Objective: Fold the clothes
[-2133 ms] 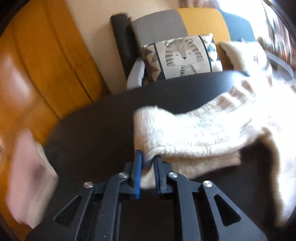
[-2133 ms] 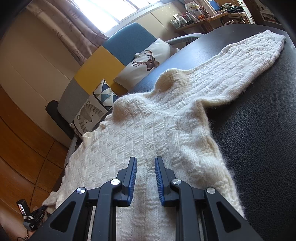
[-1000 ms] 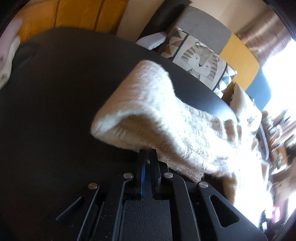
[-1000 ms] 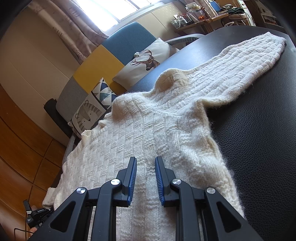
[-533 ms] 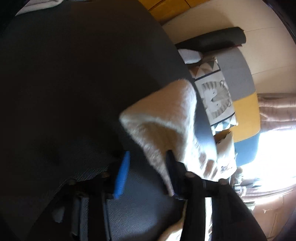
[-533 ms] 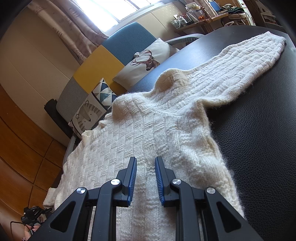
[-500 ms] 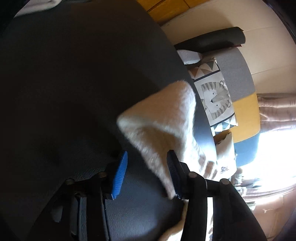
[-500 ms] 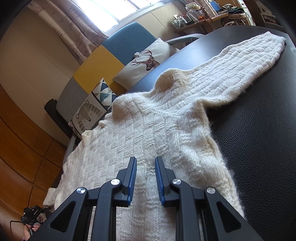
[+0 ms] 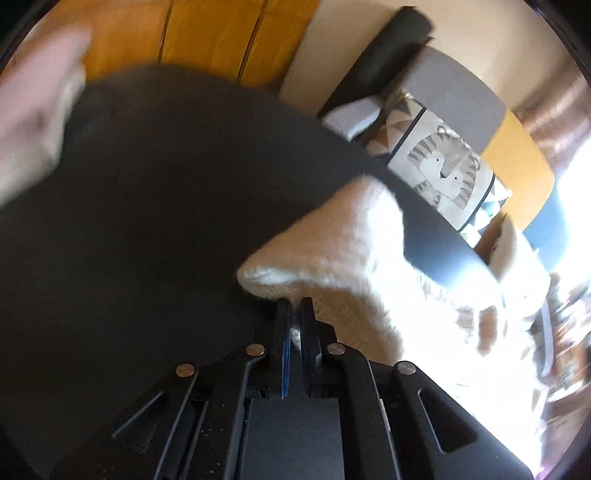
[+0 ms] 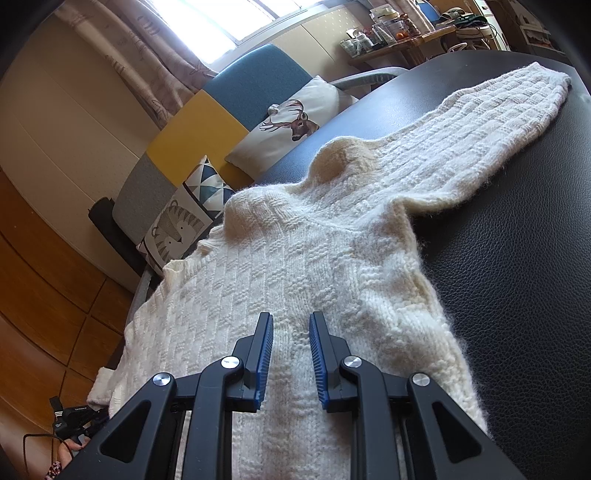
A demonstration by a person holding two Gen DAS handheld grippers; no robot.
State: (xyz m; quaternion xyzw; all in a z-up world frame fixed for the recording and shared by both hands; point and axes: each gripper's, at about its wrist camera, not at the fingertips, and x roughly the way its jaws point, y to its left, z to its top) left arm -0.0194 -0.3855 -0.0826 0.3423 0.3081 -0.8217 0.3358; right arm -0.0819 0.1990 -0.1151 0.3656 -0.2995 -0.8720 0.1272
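Each camera is sitting just behind its own gripper, looking forward along the fingers and down at the black table. The left wrist view is hanging close over a sweater sleeve end, facing the sofa. The right wrist view is looking low across the sweater's body toward the window. Both are sharing the sweater, sofa and tiger cushion.

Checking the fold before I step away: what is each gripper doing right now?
Left gripper: has just closed, shut on the sweater's sleeve.
Right gripper: open, jaws apart over the sweater, holding nothing.
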